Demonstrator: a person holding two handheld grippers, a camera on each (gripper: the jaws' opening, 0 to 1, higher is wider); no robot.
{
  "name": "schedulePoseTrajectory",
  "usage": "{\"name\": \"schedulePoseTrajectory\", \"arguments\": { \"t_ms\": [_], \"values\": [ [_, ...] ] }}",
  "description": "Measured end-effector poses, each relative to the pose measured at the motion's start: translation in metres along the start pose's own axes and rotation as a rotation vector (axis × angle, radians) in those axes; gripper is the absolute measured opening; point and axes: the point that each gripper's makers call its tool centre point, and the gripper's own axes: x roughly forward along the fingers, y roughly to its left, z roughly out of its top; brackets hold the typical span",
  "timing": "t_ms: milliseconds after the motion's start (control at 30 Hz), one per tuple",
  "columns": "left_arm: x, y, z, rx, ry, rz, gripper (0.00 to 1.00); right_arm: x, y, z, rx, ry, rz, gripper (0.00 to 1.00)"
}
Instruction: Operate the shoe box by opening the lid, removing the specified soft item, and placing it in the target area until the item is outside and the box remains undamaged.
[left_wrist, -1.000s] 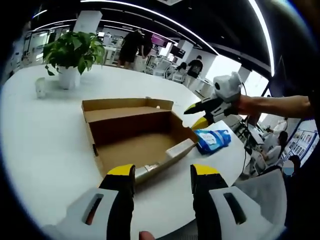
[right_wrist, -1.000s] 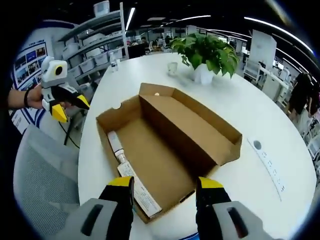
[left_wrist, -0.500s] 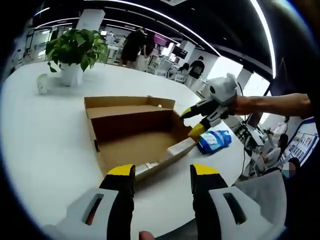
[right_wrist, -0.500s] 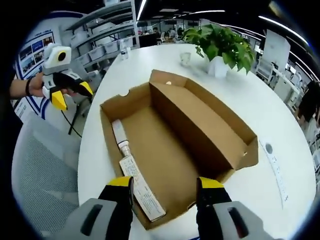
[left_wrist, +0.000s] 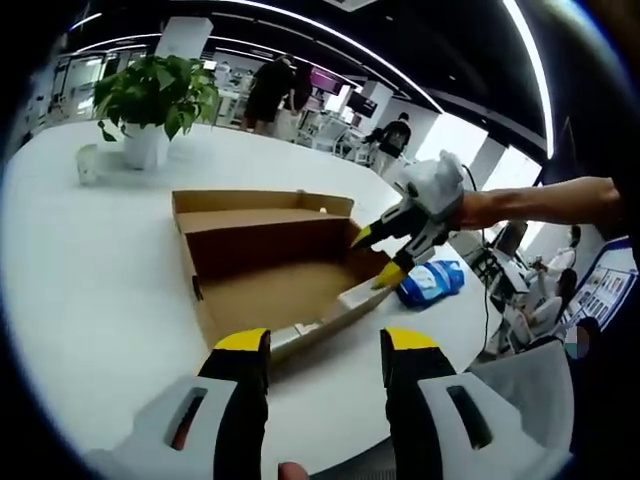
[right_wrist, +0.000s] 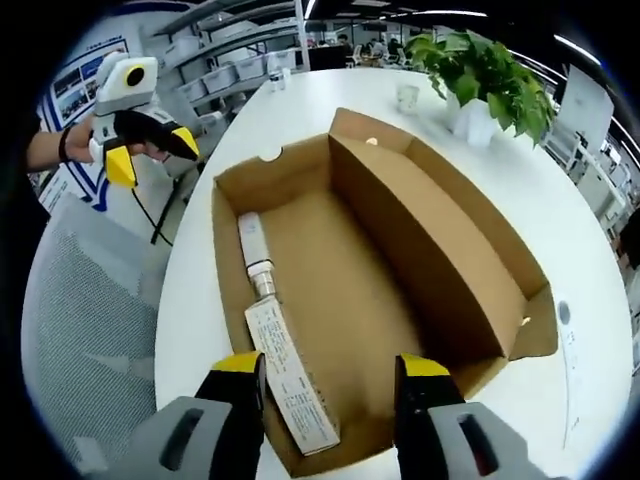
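Observation:
The brown shoe box (left_wrist: 265, 243) sits open on the white table (left_wrist: 90, 260), its lid folded back behind it. Inside, along one wall, lie a white tube (right_wrist: 254, 243) and a long white printed carton (right_wrist: 292, 378). A blue soft packet (left_wrist: 428, 281) rests on the table outside the box, beside its right corner. My right gripper (left_wrist: 373, 257) hangs open over that corner of the box, and its own jaws (right_wrist: 330, 368) frame the box floor (right_wrist: 345, 285). My left gripper (left_wrist: 325, 345) is open at the near edge of the table; it is held apart from the box (right_wrist: 152, 152).
A potted plant (left_wrist: 155, 95) and a small cup (left_wrist: 87, 165) stand at the far side of the table. A grey mesh chair (right_wrist: 85, 330) is at the table's edge. A socket strip (right_wrist: 570, 385) is set into the tabletop. People stand in the background.
My right gripper has moved down and in over the box's corner, so the box looks larger in its view. The left gripper and the blue packet have stayed put.

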Motion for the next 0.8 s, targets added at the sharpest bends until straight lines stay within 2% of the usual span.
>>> {"name": "schedulePoseTrajectory", "arguments": {
  "t_ms": [267,500,600,667,800],
  "values": [
    [0.003,0.0,-0.001,-0.008,0.003,-0.005,0.45,0.009,0.004,0.001,-0.018,0.017,0.019,0.48],
    [0.005,0.001,-0.002,-0.012,0.007,-0.008,0.45,0.01,-0.008,-0.001,-0.009,0.012,-0.015,0.48],
    [0.005,0.002,-0.004,-0.018,0.006,-0.006,0.45,0.008,-0.019,-0.001,0.031,-0.009,-0.064,0.47],
    [0.005,0.001,-0.004,-0.018,0.007,-0.008,0.45,0.008,-0.021,-0.002,0.037,-0.009,-0.066,0.47],
    [0.004,0.0,-0.004,-0.019,0.004,-0.007,0.45,0.006,-0.02,-0.001,0.0,0.005,-0.069,0.44]
  ]
}}
